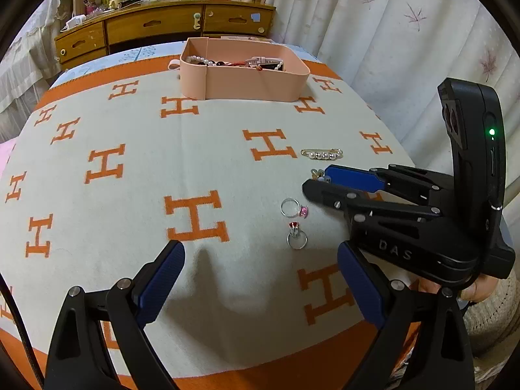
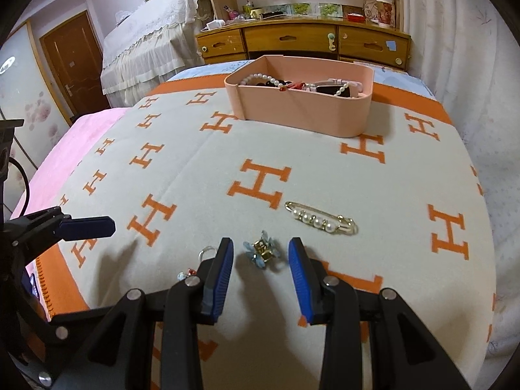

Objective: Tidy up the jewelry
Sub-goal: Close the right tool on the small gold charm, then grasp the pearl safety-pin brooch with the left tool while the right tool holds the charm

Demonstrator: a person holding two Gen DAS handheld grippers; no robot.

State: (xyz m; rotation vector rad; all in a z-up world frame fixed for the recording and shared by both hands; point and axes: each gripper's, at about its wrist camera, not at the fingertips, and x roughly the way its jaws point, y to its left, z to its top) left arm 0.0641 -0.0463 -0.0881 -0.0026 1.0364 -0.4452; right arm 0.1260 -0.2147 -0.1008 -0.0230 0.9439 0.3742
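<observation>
1. Two views disagree on how much of the blue flower clip point(image 2: 260, 251) shows: the right wrist view has it whole, pale blue petals around a gold centre, lying on the H-patterned blanket point(image 2: 201, 169) between the pads of the right claw point(image 2: 261, 250); the left wrist view shows only a sliver of it at that claw's tips.
2. Right claw jaws stand apart on either side of the clip, pads not touching it.
3. Left claw point(image 1: 260, 260) is wide apart over bare blanket, nothing between its pads.
4. Only the left wrist view shows both rings clearly: a silver ring with a pink stone point(image 1: 294, 208) and a silver ring with a red stone point(image 1: 296, 235), just beside each other near the right claw.
5. Gold pearl pin point(image 2: 321, 222) lies just beyond the clip, five pearls in a row.
6. Pink box point(image 2: 302, 113) sits farther back on the blanket, holding pearl strands and other pieces.
</observation>
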